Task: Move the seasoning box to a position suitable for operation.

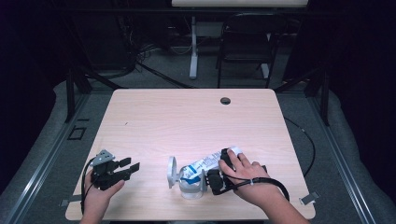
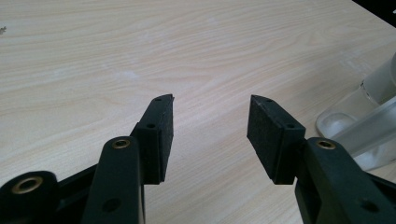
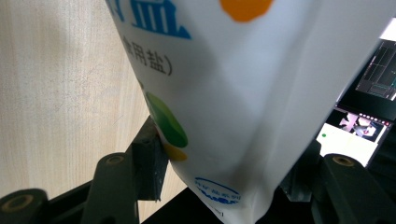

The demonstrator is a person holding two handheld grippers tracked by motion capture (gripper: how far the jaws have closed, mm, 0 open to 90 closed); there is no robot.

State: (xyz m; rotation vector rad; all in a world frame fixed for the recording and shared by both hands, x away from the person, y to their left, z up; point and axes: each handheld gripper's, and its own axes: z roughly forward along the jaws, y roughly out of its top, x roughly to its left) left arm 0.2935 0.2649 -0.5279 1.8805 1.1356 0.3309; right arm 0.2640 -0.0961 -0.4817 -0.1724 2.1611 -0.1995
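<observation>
My right gripper (image 1: 219, 173) is clamped on a white salt bag (image 3: 233, 93), its pads pressing both sides, tipping it over a clear jar (image 1: 191, 184) whose lid (image 1: 172, 171) hangs open. My left gripper (image 2: 210, 126) rests spread apart, holding nothing, above the wooden surface (image 1: 187, 116), near the jar.

Dark room beyond the pale wooden table (image 1: 187, 116); black chair (image 1: 245, 42) on grey floor (image 1: 163, 70).

Gripper (image 2: 210, 126) agape — bare table (image 2: 140, 46)
</observation>
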